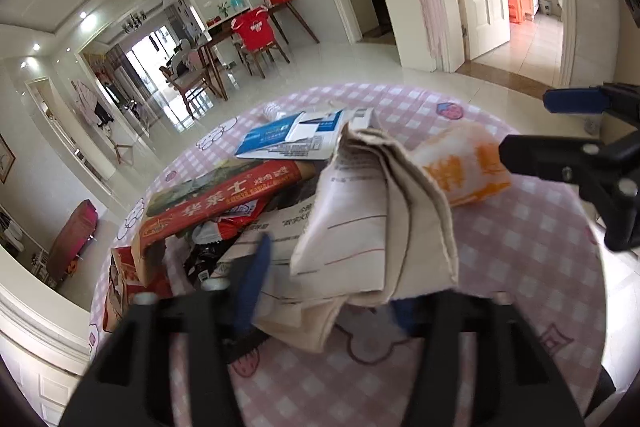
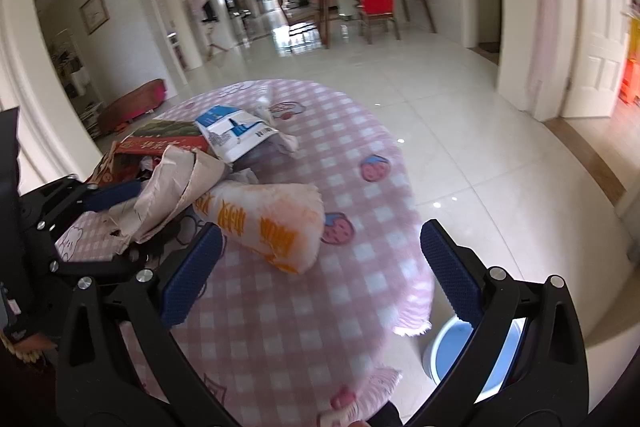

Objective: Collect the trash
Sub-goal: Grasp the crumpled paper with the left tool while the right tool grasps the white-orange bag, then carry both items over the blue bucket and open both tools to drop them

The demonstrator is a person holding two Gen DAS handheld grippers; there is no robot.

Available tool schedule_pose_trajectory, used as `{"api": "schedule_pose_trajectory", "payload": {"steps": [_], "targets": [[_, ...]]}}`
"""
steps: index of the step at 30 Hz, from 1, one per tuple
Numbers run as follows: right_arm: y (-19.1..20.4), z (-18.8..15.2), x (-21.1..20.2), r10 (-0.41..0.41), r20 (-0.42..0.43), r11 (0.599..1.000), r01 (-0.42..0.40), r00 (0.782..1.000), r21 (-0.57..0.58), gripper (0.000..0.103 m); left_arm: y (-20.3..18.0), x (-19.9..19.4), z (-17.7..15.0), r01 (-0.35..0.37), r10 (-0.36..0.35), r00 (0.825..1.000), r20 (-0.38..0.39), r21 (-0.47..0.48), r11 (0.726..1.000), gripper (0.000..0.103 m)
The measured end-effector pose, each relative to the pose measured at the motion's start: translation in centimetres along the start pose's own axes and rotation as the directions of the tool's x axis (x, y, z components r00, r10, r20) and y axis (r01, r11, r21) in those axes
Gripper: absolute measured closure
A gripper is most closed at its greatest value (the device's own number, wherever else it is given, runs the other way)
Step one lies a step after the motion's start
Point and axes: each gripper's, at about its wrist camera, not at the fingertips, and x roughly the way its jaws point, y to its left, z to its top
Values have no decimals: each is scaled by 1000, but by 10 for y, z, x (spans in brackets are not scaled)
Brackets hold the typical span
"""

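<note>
Trash pile on the checked bench

My left hand-held gripper pinches the beige paper bag; my right hand-held gripper gapes wide, holding nothing, beside the orange wrapper.

left claw grips crumpled paper.

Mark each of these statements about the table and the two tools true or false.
1. The left tool is closed on the crumpled beige paper. True.
2. The right tool is clamped on the orange-and-white packet. False: it is open; the packet lies ahead of it.
3. The tablecloth is plain blue. False: it is pink-and-white checked.
4. A blue bucket stands on the floor beside the table. True.
5. A red box lies among the litter. True.
</note>
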Motion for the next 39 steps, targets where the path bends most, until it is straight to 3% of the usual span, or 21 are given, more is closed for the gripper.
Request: {"api": "schedule_pose_trajectory", "payload": {"steps": [3, 6, 8, 13, 18, 22, 28, 30, 34, 39], "targets": [[9, 4, 19, 37, -20, 997, -38, 999, -64, 6, 13, -11, 2, 20, -16, 999, 51, -80, 997, 86], [20, 10, 34, 74, -49, 990, -79, 996, -119, 7, 26, -26, 3, 45, -29, 995, 100, -158, 986, 94], [26, 13, 46, 96, -77, 982, -107, 992, -154, 28, 33, -33, 2, 46, -28, 995, 101, -189, 981, 96], [30, 14, 50, 163, -122, 969, -182, 979, -169, 58, 45, -55, 0, 105, -68, 989, 133, -287, 952, 97], [23, 6, 19, 206, -69, 969, -213, 976, -126, 62, 45, -88, 4, 135, -78, 979, 187, -320, 938, 97], [0, 1, -25, 170, 26, 983, -168, 985, -66, 62, 23, -112, 11, 195, -132, 964, 232, -277, 941, 97], [-76, -19, -94, -20, 141, 995, 5, 990, 104, 62, -47, -112, 49, 340, -298, 925, 238, -164, 926, 97], [-107, -31, -112, -98, 153, 983, 72, 983, 172, 62, -79, -100, 65, 417, -387, 897, 212, -119, 901, 97], [-162, -61, -139, -247, 145, 935, 196, 958, 297, 61, -141, -65, 86, 524, -514, 848, 125, -59, 850, 97], [-217, -98, -148, -344, 78, 864, 283, 936, 417, 61, -211, -10, 104, 611, -611, 791, -13, -18, 791, 97]]}}
